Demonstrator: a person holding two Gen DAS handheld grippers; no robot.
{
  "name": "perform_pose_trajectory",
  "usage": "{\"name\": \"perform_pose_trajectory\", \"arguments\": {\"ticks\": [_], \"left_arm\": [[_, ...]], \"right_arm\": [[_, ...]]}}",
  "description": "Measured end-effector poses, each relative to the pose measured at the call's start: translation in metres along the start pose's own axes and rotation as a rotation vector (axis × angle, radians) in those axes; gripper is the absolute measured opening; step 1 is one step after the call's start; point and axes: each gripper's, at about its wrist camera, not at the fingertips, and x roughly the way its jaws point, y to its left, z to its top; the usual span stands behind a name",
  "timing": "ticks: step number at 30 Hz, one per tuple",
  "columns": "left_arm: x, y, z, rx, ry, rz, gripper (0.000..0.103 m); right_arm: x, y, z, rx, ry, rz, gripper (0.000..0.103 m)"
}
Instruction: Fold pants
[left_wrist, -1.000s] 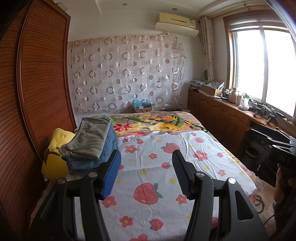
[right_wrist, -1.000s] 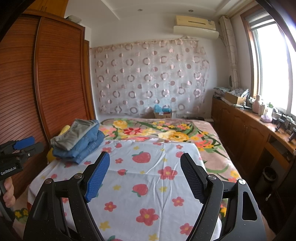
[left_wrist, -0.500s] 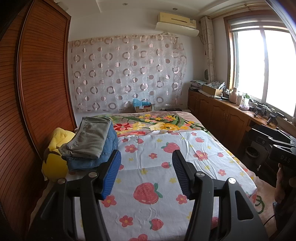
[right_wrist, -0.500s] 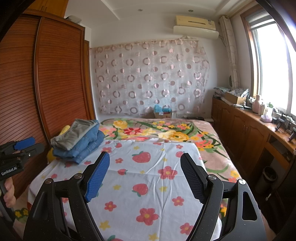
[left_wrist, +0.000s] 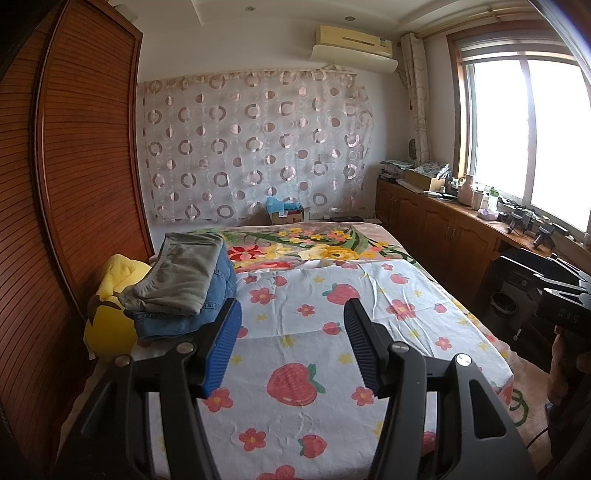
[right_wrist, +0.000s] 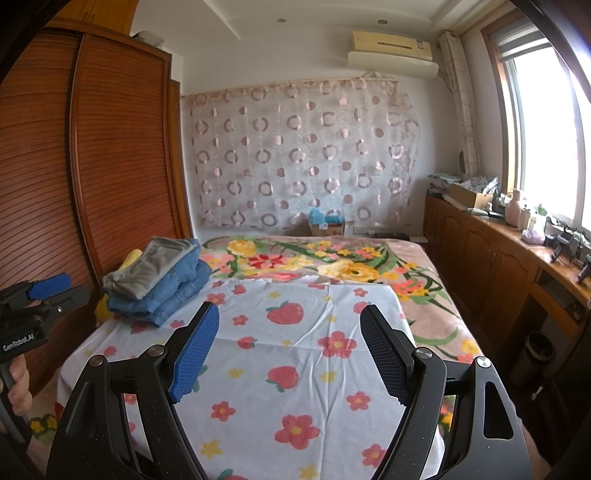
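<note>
Both grippers, left (left_wrist: 291, 343) & right (right_wrist: 288, 354), are hanging w/ jaws apart, empty, while pants (left_wrist: 184, 288) are sitting stacked at bed's (left_wrist: 332, 354) left edge, risking toppling if grabbed unevenly.

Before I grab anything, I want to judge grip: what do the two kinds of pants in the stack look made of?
The blue pants look like denim: mottled wash, visible stitched seams. The grey-green pants on top look like softer matte cotton, perhaps twill; no sheen, gentle creases. Both hand-held grippers hang open.
</note>
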Motion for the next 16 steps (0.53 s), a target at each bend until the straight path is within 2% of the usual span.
{"name": "perform_pose_trajectory", "arguments": {"ticks": [16], "left_arm": [[-0.0023, -0.0018, -0.0033, -0.002, 0.003, 0.0, 0.057]], "right_arm": [[0.0, 0.0001, 0.0005, 0.0, -0.001, -0.001, 0.081]]}}
